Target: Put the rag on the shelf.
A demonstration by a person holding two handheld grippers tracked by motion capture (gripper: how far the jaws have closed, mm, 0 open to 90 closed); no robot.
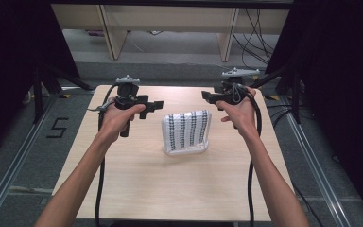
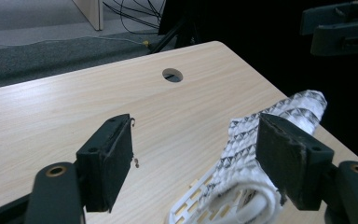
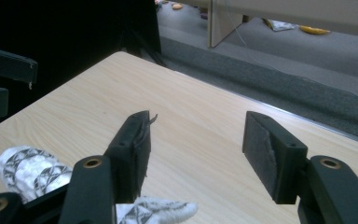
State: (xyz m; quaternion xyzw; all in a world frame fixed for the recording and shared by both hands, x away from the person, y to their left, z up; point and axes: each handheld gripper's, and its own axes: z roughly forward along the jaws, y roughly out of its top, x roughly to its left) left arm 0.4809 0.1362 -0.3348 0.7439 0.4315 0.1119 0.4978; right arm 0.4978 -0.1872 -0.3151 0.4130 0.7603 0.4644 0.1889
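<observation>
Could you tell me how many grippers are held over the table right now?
2: the left gripper above the table's far left part, the right gripper above its far right, both open.

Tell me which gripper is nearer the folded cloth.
The right gripper: its open jaws hang just above the cloth, while the left gripper sits farther to the side.

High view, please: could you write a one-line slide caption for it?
Two hand-held grippers, left gripper and right gripper, hover open either side of a folded white cloth with black patterned stripes on a light wooden table.
</observation>
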